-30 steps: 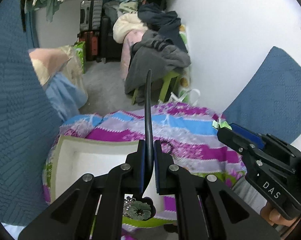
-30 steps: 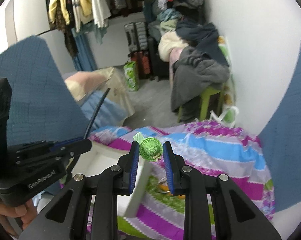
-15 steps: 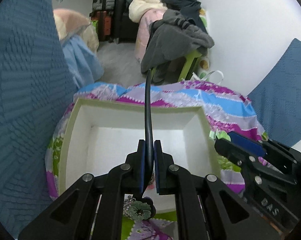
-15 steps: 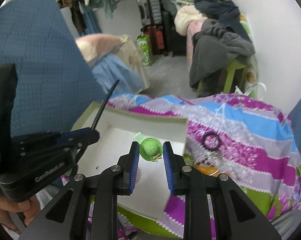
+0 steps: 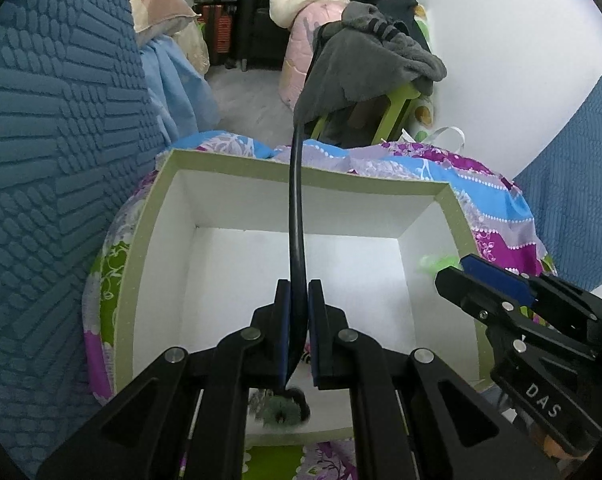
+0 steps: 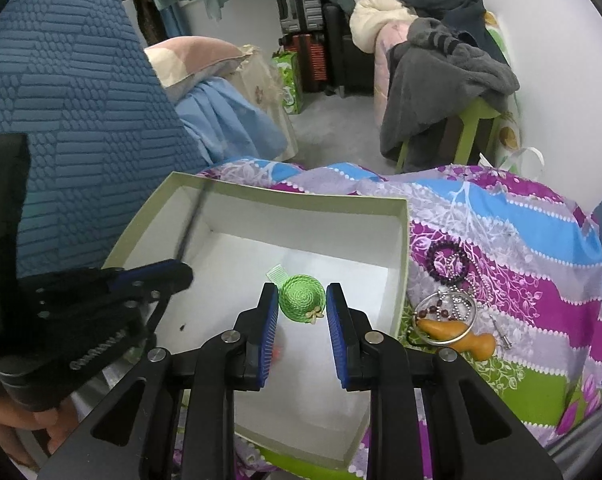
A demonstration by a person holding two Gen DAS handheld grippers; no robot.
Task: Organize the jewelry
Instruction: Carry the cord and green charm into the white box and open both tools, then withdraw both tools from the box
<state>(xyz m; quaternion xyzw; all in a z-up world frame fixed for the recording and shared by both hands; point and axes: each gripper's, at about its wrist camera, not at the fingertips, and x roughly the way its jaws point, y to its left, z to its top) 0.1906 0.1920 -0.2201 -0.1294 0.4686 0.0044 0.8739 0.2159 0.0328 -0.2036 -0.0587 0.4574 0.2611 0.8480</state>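
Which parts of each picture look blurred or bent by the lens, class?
Left wrist view: the flower on the headband is blurred, the green hair clip is a smear, and the box rim bows. Right wrist view: the headband streaks with motion blur, while the green hair clip is sharp.

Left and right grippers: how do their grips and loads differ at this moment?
The left gripper is nearly closed on a thin black headband; the right gripper stands wider around a small green hat clip. The headband rises far beyond its fingers; the clip sits between its own. Both are over the white box.
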